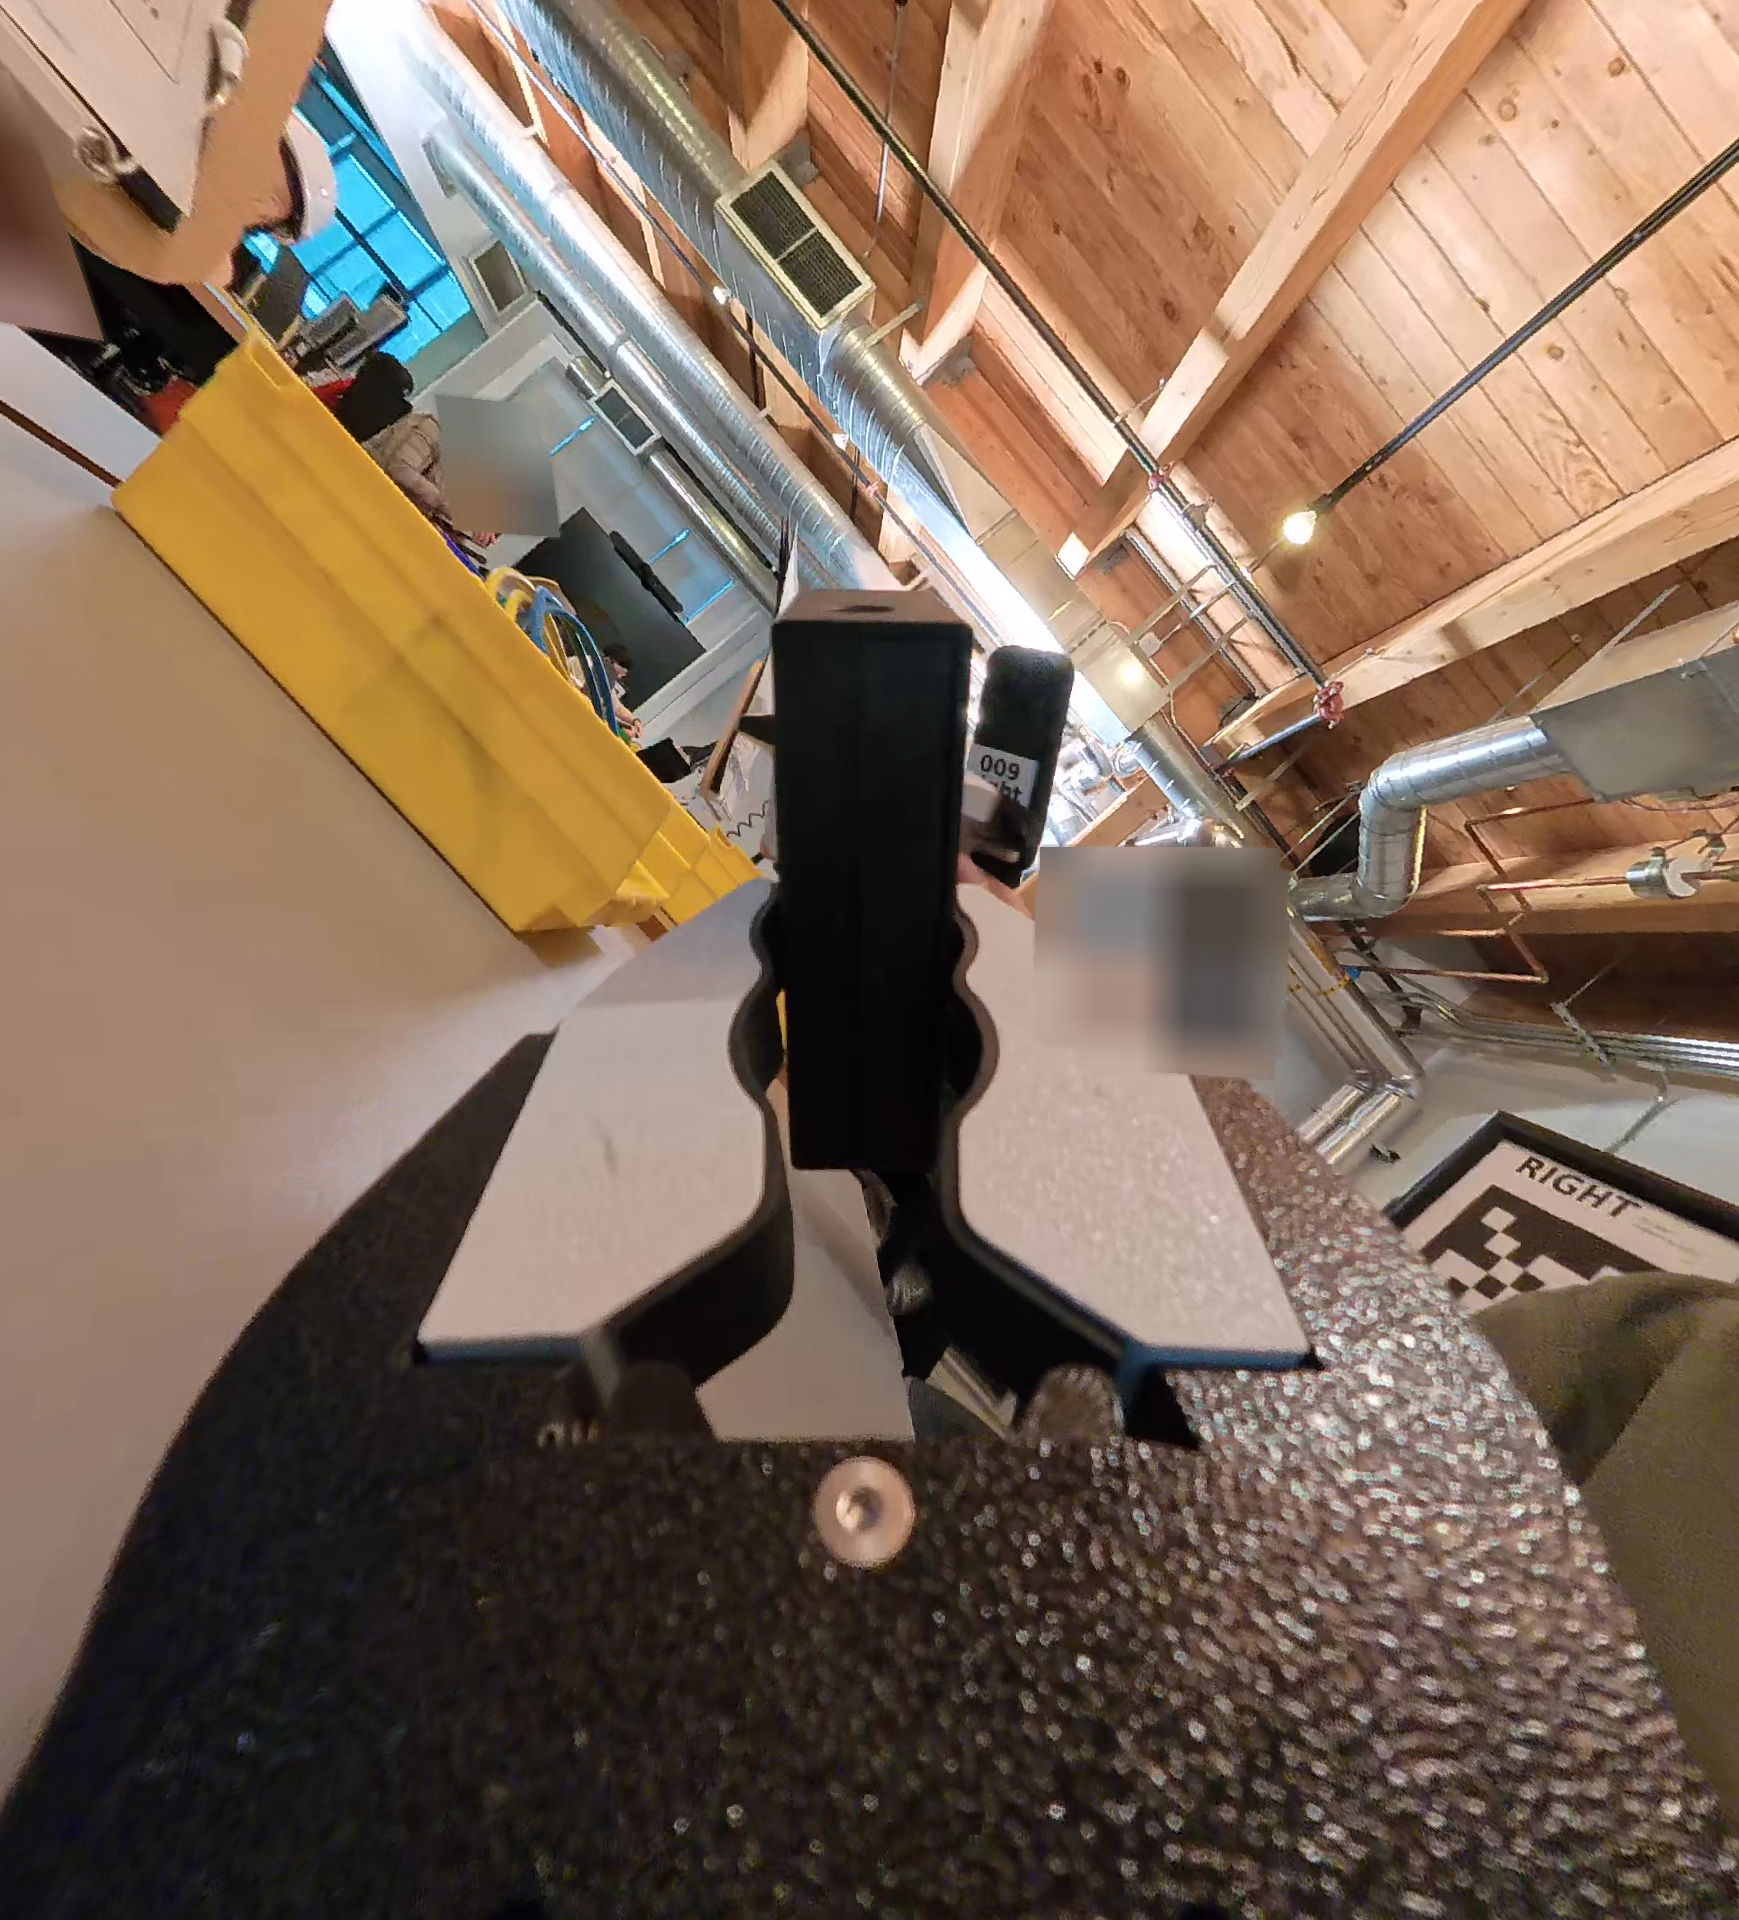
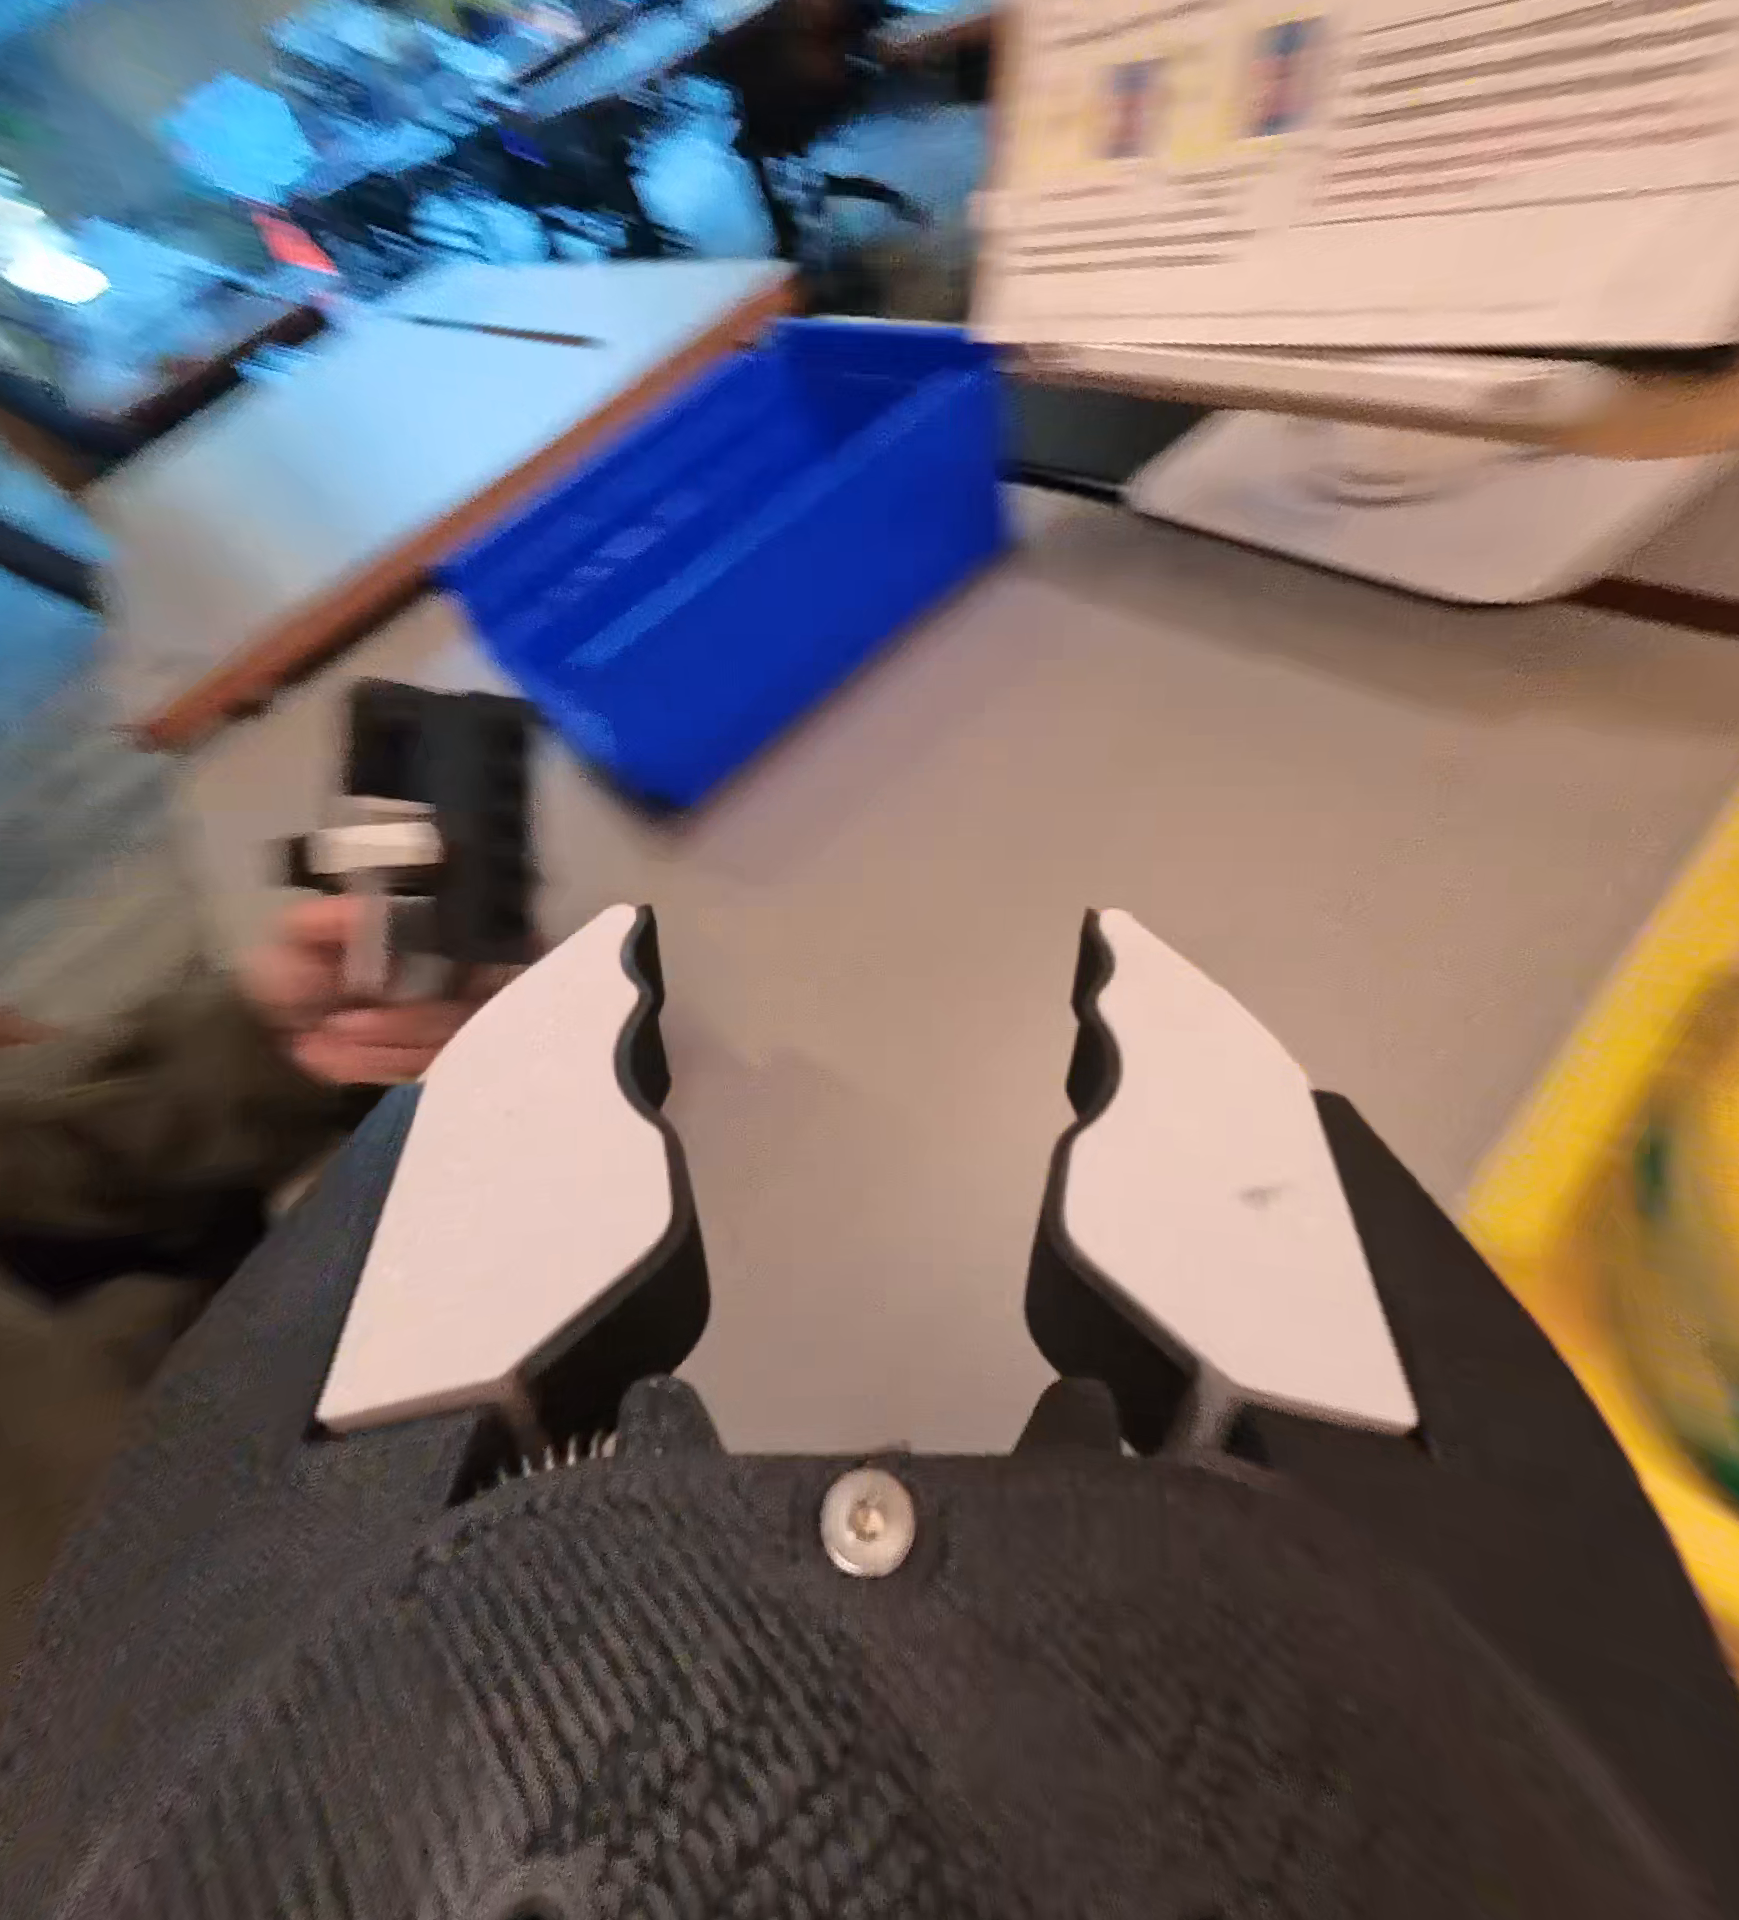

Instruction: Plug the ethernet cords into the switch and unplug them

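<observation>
My left gripper (image 1: 865, 935) is shut on a black rectangular box (image 1: 870, 821), the switch, and holds it upright above the grey table (image 1: 117, 935), with the camera tilted up at the ceiling. In the blurred right wrist view the box (image 2: 449, 810) shows at the left, held in the other gripper by a hand. My right gripper (image 2: 865, 935) is open and empty over the table (image 2: 1052, 779). Blue and yellow ethernet cords (image 1: 558, 644) lie in a yellow bin (image 1: 408, 665) on the left. That bin (image 2: 1613, 1143) sits at the right edge of the right wrist view.
A blue bin (image 2: 740, 561) stands on the table ahead of my right gripper. A white box (image 2: 1416, 499) lies at the back right under a board. A black handle with a white label (image 1: 1016, 748) shows behind the switch. An olive sleeve (image 1: 1675, 1475) is at lower right. Tip to tip, the grippers are about 20 cm apart.
</observation>
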{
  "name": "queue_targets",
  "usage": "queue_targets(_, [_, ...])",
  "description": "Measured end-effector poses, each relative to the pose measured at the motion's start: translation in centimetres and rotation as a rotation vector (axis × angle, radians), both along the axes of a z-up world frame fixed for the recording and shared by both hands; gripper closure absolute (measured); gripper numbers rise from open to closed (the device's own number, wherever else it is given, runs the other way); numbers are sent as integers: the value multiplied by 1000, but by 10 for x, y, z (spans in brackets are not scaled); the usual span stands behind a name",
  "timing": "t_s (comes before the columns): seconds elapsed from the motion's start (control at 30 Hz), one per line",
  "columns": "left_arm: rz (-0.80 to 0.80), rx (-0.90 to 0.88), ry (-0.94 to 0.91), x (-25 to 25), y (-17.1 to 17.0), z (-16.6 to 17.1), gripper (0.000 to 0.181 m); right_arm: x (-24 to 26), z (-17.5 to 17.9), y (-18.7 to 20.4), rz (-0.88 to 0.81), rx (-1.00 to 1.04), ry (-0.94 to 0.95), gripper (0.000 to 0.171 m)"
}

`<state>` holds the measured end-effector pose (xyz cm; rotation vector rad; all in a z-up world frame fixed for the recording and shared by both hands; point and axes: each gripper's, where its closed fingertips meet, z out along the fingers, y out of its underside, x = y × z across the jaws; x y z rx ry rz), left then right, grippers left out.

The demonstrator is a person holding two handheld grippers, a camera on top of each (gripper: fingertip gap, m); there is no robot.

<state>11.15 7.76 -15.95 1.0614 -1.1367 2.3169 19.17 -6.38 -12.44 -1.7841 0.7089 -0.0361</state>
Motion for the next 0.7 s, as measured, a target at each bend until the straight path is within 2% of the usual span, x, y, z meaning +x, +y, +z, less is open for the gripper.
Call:
queue_targets(0.03, [-13,6,-5,-2,-4,0,154,-20,0,22,72,64,19,95])
queue_targets(0.13, [-58,26,-17,-9,-16,2,154,-57,-6,68,178,199,77,94])
queue_targets(0.23, [-95,57,-25,-16,-26,2,155,-77,-5,95,261,296,108,108])
queue_targets(0.3, [-133,87,-34,-21,-33,0,155,-85,-7,107,298,304,96,110])
queue_targets(0.37, [-172,118,-48,-27,-41,-2,155,-87,-10,115,298,286,102,111])
queue_targets(0.4, [-193,135,-63,-31,-44,-2,154,-87,-12,118,295,275,106,118])
queue_targets(0.43, [-209,152,-82,-35,-47,-3,154,-89,-15,120,301,264,109,137])
queue_targets(0.47, [-215,165,-95,-37,-49,-3,154,-90,-15,121,311,270,114,140])
queue_targets(0.7, [-212,214,-182,-42,-49,-1,154,-98,-8,123,353,345,90,143])
